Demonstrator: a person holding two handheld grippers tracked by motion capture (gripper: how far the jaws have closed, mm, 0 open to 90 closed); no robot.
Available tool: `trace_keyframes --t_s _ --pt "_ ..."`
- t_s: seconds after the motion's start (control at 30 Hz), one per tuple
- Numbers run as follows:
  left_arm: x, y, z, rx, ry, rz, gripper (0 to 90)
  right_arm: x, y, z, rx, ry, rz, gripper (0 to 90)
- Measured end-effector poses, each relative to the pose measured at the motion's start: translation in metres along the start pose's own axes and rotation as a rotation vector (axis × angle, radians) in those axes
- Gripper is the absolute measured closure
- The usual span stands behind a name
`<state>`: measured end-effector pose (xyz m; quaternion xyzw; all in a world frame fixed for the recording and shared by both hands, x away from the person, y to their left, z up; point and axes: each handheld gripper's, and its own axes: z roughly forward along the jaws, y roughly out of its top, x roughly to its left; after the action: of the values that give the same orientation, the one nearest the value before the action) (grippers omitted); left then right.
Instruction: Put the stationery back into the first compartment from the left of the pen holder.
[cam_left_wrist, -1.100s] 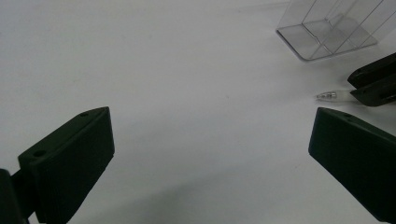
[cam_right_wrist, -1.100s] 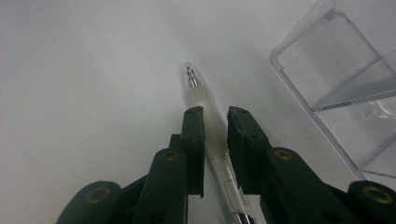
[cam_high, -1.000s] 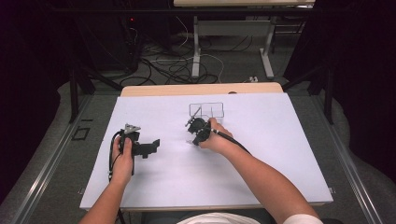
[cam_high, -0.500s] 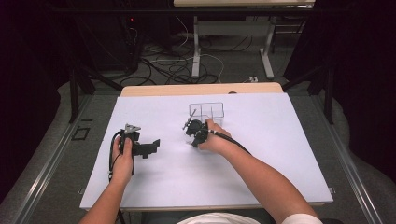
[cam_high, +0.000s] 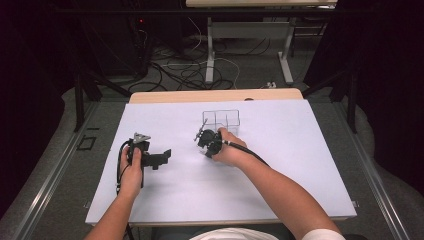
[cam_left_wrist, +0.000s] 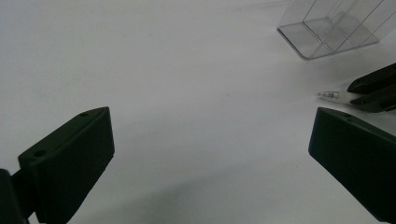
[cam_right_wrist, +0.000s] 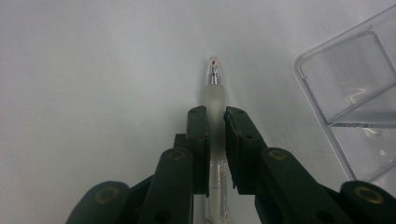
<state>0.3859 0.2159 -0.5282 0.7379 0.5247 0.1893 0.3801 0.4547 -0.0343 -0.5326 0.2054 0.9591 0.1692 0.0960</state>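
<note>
A frosted clear pen (cam_right_wrist: 215, 88) with a transparent tip lies on the white table sheet (cam_high: 280, 165). My right gripper (cam_right_wrist: 215, 114) is shut on its barrel; the jaws have just been closing on it. In the high view the right gripper (cam_high: 201, 137) sits just in front of a clear plastic organiser box (cam_high: 221, 120). The left gripper view shows the pen tip (cam_left_wrist: 329, 95) poking out of the right gripper (cam_left_wrist: 373, 88). My left gripper (cam_high: 162, 156) rests at the left of the table, jaws wide apart and open (cam_left_wrist: 210, 158), with nothing between them.
The clear box (cam_right_wrist: 355, 98) has inner dividers and stands right of the pen tip, also at upper right in the left gripper view (cam_left_wrist: 327, 25). A wooden table edge (cam_high: 215, 95) runs behind the sheet. Cables lie on the floor beyond.
</note>
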Motion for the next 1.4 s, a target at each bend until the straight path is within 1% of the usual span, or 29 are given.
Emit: trace_keyframes --t_s 0.1,0.17,0.3,0.33,0.37,0.4,0.43,0.5,0.57,0.6,0.63,0.73,0.77,0.87,0.9,0.93,1.0,1.17,1.2,1.3,1.33,1.37,1.4 --pt "0.000 0.000 0.000 0.000 0.000 0.001 0.2 0.000 0.000 -0.001 0.010 -0.016 -0.009 80.3" --pt "0.000 0.000 0.000 0.000 0.000 0.000 0.1 0.000 0.000 -0.002 0.008 -0.010 -0.011 80.3" --pt "0.000 0.000 0.000 0.001 0.002 -0.001 0.1 0.000 0.000 -0.005 0.008 -0.024 0.002 80.4" --pt "0.000 0.000 0.000 0.001 0.002 -0.002 0.2 -0.001 0.000 -0.005 -0.006 -0.016 0.000 80.4" --pt "0.000 0.000 0.000 0.000 0.002 -0.003 0.1 -0.001 0.000 -0.007 0.000 -0.028 0.001 80.4" --pt "0.000 0.000 0.000 0.001 0.000 -0.001 0.2 -0.001 0.000 -0.008 -0.008 -0.017 0.005 80.4" --pt "0.000 0.000 0.000 0.000 0.000 -0.001 0.2 -0.001 0.000 -0.009 -0.006 -0.026 0.007 80.4" --pt "0.000 0.000 0.000 0.002 0.002 -0.002 0.1 -0.001 0.001 -0.012 -0.014 -0.021 0.020 80.3" --pt "0.000 0.000 0.000 0.001 0.002 -0.002 0.2 -0.003 0.000 -0.015 -0.030 -0.021 0.016 80.4" --pt "0.000 0.000 0.000 0.001 0.002 -0.003 0.1 -0.002 0.000 -0.016 -0.042 -0.013 0.031 80.4" --pt "0.000 0.000 0.000 0.002 0.002 -0.002 0.1 -0.003 0.000 -0.017 -0.058 -0.006 0.033 80.4" --pt "0.000 0.000 0.000 0.001 0.000 0.000 0.2 -0.004 0.000 -0.023 -0.087 -0.016 0.039 80.4" --pt "0.000 0.000 0.000 -0.003 0.000 -0.006 0.2 -0.004 0.000 -0.024 -0.099 -0.016 0.049 80.4" --pt "0.000 0.000 0.000 0.001 -0.001 -0.003 0.1 -0.005 0.001 -0.031 -0.144 -0.024 0.053 80.4" --pt "0.000 0.000 0.000 0.002 -0.001 -0.002 0.1 -0.005 0.001 -0.034 -0.162 -0.022 0.063 80.4" --pt "0.000 0.000 0.000 0.003 0.000 -0.001 0.2 -0.006 0.001 -0.036 -0.182 -0.028 0.063 80.4" --pt "0.000 0.000 0.000 0.003 0.000 -0.003 0.2 -0.006 0.002 -0.041 -0.213 -0.034 0.082 80.4" --pt "0.000 0.000 0.000 0.000 0.000 -0.007 0.1 -0.008 0.003 -0.052 -0.311 -0.055 0.097 80.4" --pt "0.000 -0.001 0.000 0.000 0.000 -0.009 0.2 -0.008 0.004 -0.055 -0.328 -0.058 0.114 80.4" --pt "0.000 -0.001 0.001 0.001 -0.001 -0.009 0.2 -0.010 0.004 -0.064 -0.401 -0.060 0.145 80.4" --pt "0.000 -0.001 0.001 0.002 -0.002 -0.009 0.2 -0.011 0.005 -0.066 -0.432 -0.064 0.143 80.4" --pt "0.000 -0.001 0.001 0.002 -0.002 -0.009 0.2 -0.011 0.004 -0.068 -0.453 -0.070 0.154 80.4" --pt "0.000 -0.001 0.001 0.001 -0.002 -0.010 0.2 -0.011 0.004 -0.071 -0.462 -0.072 0.162 80.4"
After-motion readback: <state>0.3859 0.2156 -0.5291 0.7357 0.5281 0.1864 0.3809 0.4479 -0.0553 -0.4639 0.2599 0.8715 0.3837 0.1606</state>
